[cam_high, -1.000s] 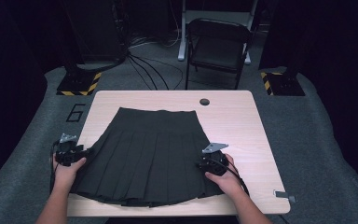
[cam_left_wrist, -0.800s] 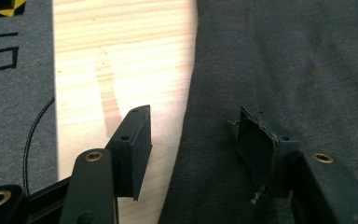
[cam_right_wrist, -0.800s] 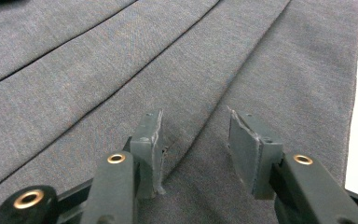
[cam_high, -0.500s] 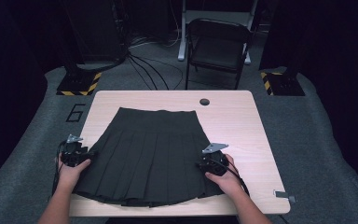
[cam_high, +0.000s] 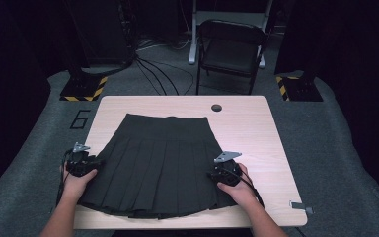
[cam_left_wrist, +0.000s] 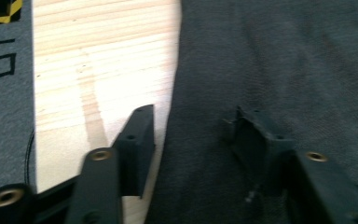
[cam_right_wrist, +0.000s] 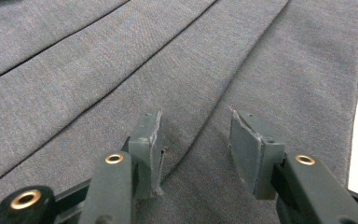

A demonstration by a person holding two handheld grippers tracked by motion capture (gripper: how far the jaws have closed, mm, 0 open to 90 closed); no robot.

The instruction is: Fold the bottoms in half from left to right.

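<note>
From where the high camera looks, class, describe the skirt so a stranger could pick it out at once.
Find the pale wooden table on the grey floor, in front of the folding chair. The skirt lies flat across its near half, waistband away from the person, hem at the near edge. It is the one dark pleated cloth there, with a gripper at each side.

Dark pleated skirt (cam_high: pixel 159 163) flat on table (cam_high: pixel 256 133)

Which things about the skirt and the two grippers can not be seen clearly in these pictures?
- Skirt hem: in the high view, its near edge blends into shadow at the table edge.
- Left gripper: in its own view, blur hides whether the pads touch the cloth.
- Right gripper: in the high view, the hand covers the jaws.
- Skirt underside: hidden by the cloth itself.
</note>
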